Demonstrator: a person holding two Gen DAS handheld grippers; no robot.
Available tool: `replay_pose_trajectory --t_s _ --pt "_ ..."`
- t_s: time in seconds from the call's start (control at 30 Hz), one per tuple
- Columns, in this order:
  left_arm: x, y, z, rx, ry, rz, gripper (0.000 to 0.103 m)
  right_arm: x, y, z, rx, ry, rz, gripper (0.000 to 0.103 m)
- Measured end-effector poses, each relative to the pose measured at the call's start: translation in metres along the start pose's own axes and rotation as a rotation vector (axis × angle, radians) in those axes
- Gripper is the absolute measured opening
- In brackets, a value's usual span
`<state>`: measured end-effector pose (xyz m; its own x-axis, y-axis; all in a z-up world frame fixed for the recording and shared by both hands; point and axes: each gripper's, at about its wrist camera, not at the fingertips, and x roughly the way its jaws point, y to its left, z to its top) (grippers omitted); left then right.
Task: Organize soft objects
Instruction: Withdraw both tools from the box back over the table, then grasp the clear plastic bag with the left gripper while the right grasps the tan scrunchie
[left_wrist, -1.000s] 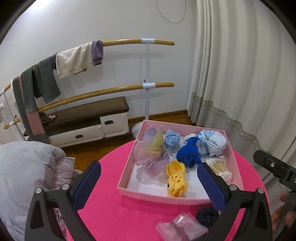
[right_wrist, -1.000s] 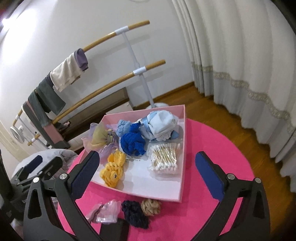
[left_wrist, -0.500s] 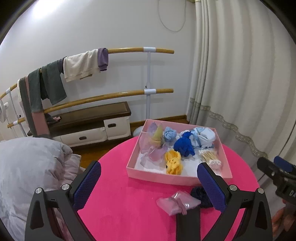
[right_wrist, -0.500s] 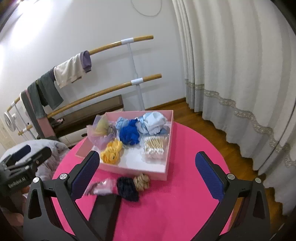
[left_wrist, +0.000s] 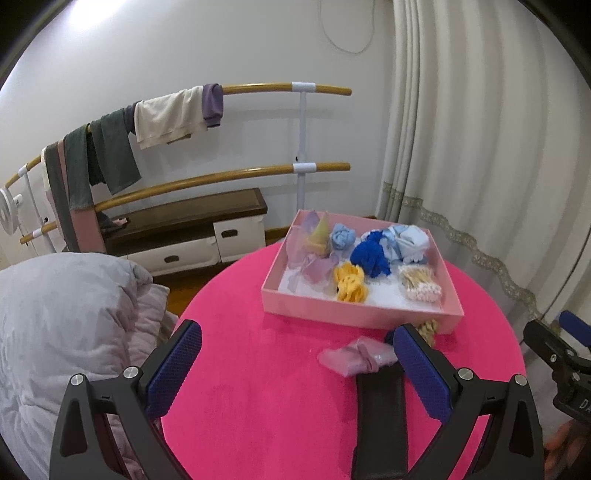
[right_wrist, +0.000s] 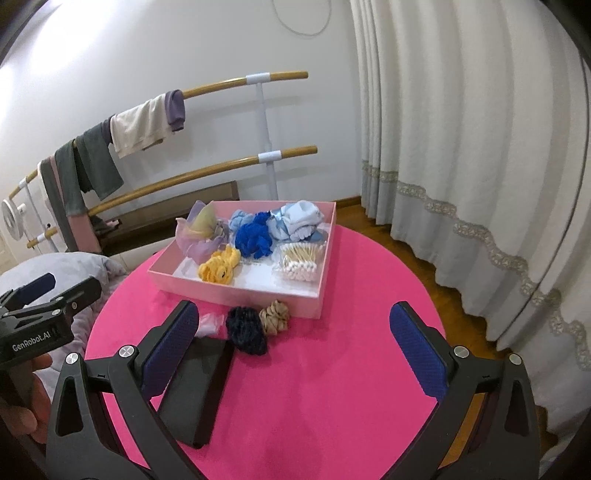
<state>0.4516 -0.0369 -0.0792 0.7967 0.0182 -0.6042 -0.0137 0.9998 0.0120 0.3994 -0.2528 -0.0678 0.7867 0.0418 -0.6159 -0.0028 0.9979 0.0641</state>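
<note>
A pink box (left_wrist: 354, 314) (right_wrist: 236, 293) stands at the far side of a round pink table (left_wrist: 266, 387) (right_wrist: 332, 387). It holds a yellow scrunchie (right_wrist: 218, 269), a blue one (right_wrist: 255, 236), a pale organza piece (right_wrist: 201, 230), light blue cloth (right_wrist: 299, 219) and cotton swabs (right_wrist: 297, 260). In front of the box lie a dark navy scrunchie (right_wrist: 246, 330), a beige scrunchie (right_wrist: 274, 316) and a pink plastic pouch (left_wrist: 356, 356). My left gripper (left_wrist: 306, 369) and my right gripper (right_wrist: 293, 354) hover open over the near table, both holding nothing.
A flat black object (right_wrist: 199, 387) (left_wrist: 380, 417) lies on the table near me. A grey quilt (left_wrist: 62, 325) sits left of the table. Behind are wooden rails hung with clothes (left_wrist: 166, 118), a low drawer bench (left_wrist: 184, 236) and curtains (right_wrist: 461, 147) on the right.
Both grippers have drawn back and up from the box, so more of the table, the loose scrunchies and the black object show. Both stay open.
</note>
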Motion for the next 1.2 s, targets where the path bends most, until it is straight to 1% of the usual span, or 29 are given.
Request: replay_pose_trajectory --t_s 0.2,0.77,1.07,1.2 --pt "-0.006 0.003 -0.004 0.005 0.018 0.002 0.103 -0.002 0.003 -0.008 -0.019 0.013 0.006 0.103" --pt "-0.016 0.002 -0.013 0.009 0.031 -0.014 0.103 -0.006 0.008 -0.008 -0.025 0.023 0.031 0.103" --pt "-0.008 0.003 -0.015 -0.003 0.058 -0.025 0.103 0.003 0.005 -0.010 -0.018 0.043 0.032 0.103" --pt "0.002 -0.002 -0.015 0.002 0.079 -0.035 0.103 0.011 0.001 -0.013 -0.010 0.061 0.030 0.103"
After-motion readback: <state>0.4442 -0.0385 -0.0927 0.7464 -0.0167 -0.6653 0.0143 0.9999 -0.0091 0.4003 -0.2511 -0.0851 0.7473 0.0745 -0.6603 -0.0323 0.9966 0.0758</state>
